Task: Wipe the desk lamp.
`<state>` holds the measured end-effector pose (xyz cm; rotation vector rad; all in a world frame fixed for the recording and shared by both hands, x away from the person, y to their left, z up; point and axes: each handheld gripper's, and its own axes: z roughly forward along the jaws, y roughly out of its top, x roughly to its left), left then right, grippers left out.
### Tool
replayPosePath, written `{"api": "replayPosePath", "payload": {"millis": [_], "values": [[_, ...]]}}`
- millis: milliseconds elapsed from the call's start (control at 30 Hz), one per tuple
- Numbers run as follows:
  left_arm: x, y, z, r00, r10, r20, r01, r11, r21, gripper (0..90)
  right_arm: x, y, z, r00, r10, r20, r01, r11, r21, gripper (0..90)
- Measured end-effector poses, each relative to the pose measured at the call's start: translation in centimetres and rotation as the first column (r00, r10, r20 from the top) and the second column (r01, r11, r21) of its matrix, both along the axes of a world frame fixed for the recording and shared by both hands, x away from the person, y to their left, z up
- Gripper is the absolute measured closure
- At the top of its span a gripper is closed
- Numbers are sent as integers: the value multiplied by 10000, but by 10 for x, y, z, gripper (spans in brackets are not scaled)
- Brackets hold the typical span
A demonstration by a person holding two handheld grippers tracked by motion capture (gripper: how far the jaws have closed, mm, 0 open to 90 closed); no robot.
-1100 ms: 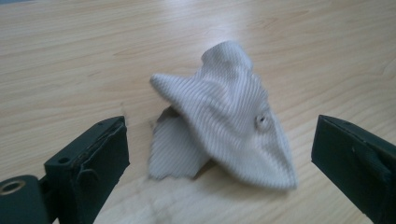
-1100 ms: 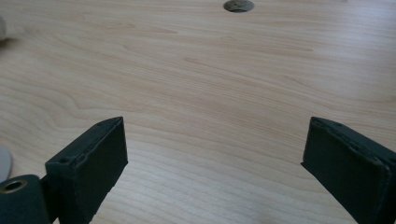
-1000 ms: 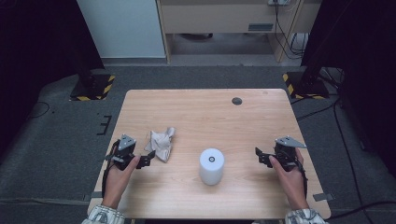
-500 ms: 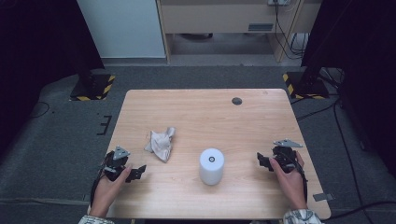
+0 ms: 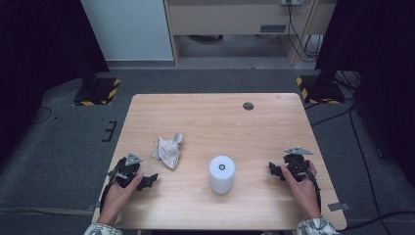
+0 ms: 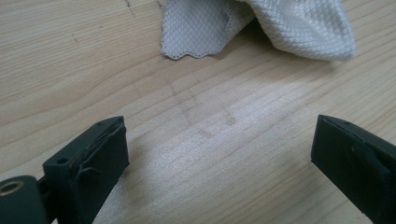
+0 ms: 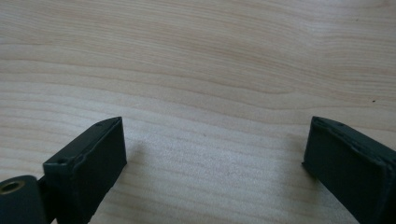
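A crumpled white cloth [image 5: 168, 150] lies on the left half of the wooden table [image 5: 220, 122]; its waffle-textured edge [image 6: 261, 28] fills the top of the left gripper view. A white cylinder [image 5: 221, 174] stands upright near the front middle. My left gripper [image 5: 149, 181] rests low on the table just in front and left of the cloth, open, with bare wood between its jaws [image 6: 219, 154]. My right gripper [image 5: 275, 170] sits near the table's right front, open over bare wood [image 7: 215, 154], to the right of the cylinder.
A small dark round hole [image 5: 248, 105] marks the table's far right part. Grey carpet [image 5: 73, 147] surrounds the table, with yellow-black striped stand feet [image 5: 98, 93] at the back left and back right [image 5: 318, 88]. White cabinets stand behind.
My left gripper pulled back from the cloth toward the table's front left, then edged slightly right again. The right gripper barely shifted. The cloth and cylinder stayed put.
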<state>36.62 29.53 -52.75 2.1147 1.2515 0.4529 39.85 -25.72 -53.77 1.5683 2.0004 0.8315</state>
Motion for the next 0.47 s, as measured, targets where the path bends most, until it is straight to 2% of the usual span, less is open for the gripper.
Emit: {"api": "replayPosePath", "payload": {"millis": [33,133,233,267,333,467], "values": [[1,0,-1,10000,-13,-22,13,10000,-15,37,0,2,-2,9999,-16,127,17,10000,-66,28],[3,-2,-4,10000,-7,-86,7,10000,-77,27,0,5,-2,9999,22,131,-20,9999,-114,26],[4,-6,-6,9999,-66,135,64,9999,160,5,1,8,-2,9999,77,130,-75,9999,-122,26],[4,-6,-6,9999,-66,135,64,9999,160,0,1,8,-2,9999,77,130,-75,9999,-122,26],[4,-5,-9,9993,-50,384,47,10000,70,0,0,10,-2,9999,51,137,-49,9999,-129,26],[4,-5,-9,9992,-41,407,39,10000,60,0,0,10,-2,9999,21,111,-19,9999,-112,24]]}}
